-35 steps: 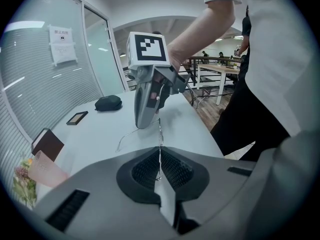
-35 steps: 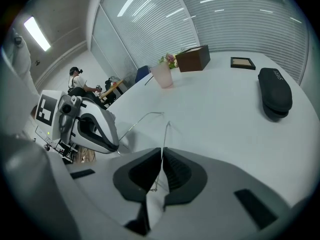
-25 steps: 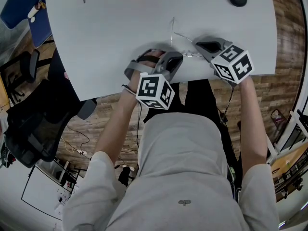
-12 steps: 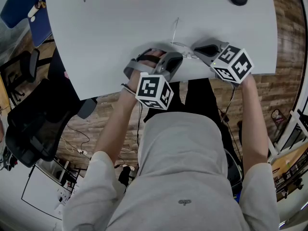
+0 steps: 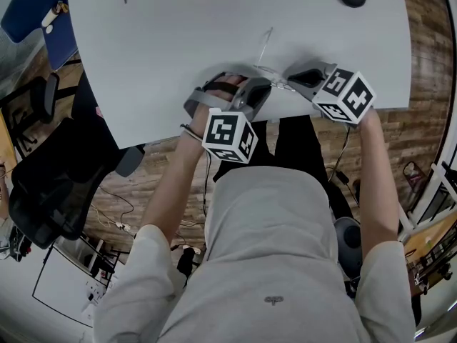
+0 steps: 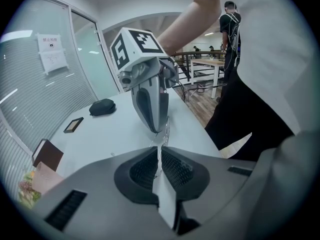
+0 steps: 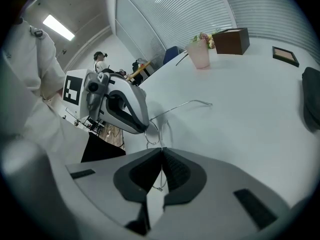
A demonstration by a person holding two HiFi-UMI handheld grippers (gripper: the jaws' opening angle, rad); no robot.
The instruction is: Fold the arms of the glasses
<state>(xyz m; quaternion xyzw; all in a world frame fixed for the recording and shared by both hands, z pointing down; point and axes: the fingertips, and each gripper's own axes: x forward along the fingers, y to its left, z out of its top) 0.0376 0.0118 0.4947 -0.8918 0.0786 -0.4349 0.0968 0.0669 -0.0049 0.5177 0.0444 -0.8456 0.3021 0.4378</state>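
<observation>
Glasses (image 5: 270, 68): thin wire frame, low over the front edge of the white bench (image 5: 143, 63), between my two tools.

Left hand-held gripper (image 5: 261, 86): jaws closed to a sliver, with the wire of the frame pinched between the pads.

Right hand-held gripper (image 5: 291, 77): jaws all but together. A thin wire runs down between its pads, so it grips the other end of the frame.

One arm (image 5: 264, 43) juts away across the bench, unfolded. I cannot place the second arm with certainty.

Step in hand, my judgement: swing an arm inward at its hinge.

Risks from here:
- The wire is very thin and may slip or rotate in the pads if I twist.
- Both tools clamp one light frame, so any pull apart or uneven roll could bend it or strain a hinge.
- The frame sits near the edge, and a slipped grip may send it off the bench.
</observation>
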